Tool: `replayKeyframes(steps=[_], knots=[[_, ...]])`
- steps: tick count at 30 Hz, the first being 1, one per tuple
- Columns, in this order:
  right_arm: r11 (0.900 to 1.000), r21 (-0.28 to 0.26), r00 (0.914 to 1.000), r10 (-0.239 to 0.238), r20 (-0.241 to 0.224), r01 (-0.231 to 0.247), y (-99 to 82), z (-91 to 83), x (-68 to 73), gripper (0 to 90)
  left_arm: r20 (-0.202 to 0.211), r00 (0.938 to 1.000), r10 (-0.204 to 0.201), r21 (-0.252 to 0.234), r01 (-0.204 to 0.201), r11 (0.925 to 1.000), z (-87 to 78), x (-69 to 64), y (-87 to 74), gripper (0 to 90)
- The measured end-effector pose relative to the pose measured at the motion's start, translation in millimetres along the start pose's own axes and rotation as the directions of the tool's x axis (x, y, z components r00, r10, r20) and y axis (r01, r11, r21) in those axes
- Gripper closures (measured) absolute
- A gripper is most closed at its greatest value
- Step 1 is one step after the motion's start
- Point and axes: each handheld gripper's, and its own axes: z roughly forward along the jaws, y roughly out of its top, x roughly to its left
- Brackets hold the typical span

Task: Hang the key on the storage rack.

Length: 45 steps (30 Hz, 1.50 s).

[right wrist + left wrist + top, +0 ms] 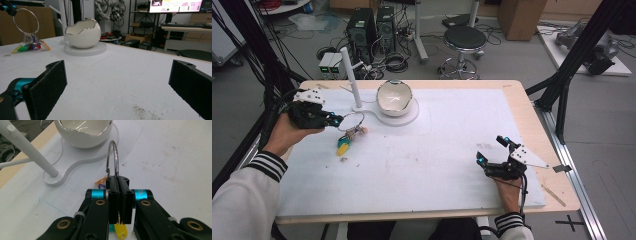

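- Pinching the key ring (113, 157) with my left gripper (333, 119) right now, pads clamped on the wire, ring standing upright above the jaws and the coloured key tags (348, 139) dangling under it, just off the white mat (437, 150).
- I'm seeing the white peg stand (350, 75) just beyond the ring on the left side of the table, pole upright, so the ring's opening needs to go up over its top.
- I'm keeping the right gripper (492, 150) parked near the front right edge, jaws wide apart, nothing between them. The left is way nearer.
- I'm looking into the egg-shaped white bowl (394, 97) next to the pole, and it looks empty.
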Motion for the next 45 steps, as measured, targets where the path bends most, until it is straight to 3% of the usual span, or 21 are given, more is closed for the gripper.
replayKeyframes(steps=[3,5,7,13,19,29,31,37,45], knots=[[1.0000,0.002,1.0000,-0.003,0.001,0.003,0.0,-0.1,-0.5,1.1,-0.013,0.9999,-0.008,-0.016,0.008,0.9998,-1.1,2.6,2.9,87.5],[1.0000,0.002,1.0000,-0.001,0.000,0.001,0.0,-0.2,-0.2,1.1,-0.006,0.9999,0.012,-0.024,-0.012,0.9996,-3.4,5.9,6.2,87.5],[1.0000,0.000,1.0000,-0.001,-0.002,0.001,0.0,-0.1,-0.2,1.1,-0.004,1.0000,-0.002,-0.055,0.002,0.9985,-4.5,7.9,10.5,87.5],[1.0000,0.000,1.0000,-0.001,-0.001,0.001,0.0,-0.1,-0.2,1.1,-0.009,0.9999,-0.006,-0.088,0.005,0.9962,-5.3,12.9,19.9,87.5],[1.0000,0.001,1.0000,0.000,0.000,0.000,0.0,-0.2,-0.4,1.1,-0.016,0.9992,-0.036,-0.130,0.034,0.9910,-5.2,19.7,23.6,87.5],[1.0000,0.000,1.0000,-0.001,-0.002,0.001,0.0,-0.1,-0.2,1.1,-0.067,0.9936,-0.091,-0.189,0.077,0.9789,-2.8,38.6,20.4,87.6],[1.0000,0.001,1.0000,-0.001,-0.001,0.001,0.1,-0.1,-0.3,1.1,-0.079,0.9908,-0.110,-0.203,0.092,0.9749,-1.8,42.3,19.3,87.6],[1.0000,0.002,1.0000,-0.002,0.001,0.002,0.0,-0.1,-0.4,1.1,-0.099,0.9742,-0.203,-0.251,0.173,0.9523,0.8,53.8,15.0,87.6],[1.0000,0.002,1.0000,-0.001,0.000,0.001,0.0,-0.1,-0.3,1.1,-0.119,0.9595,-0.256,-0.251,0.220,0.9425,5.6,63.9,8.7,87.5]])
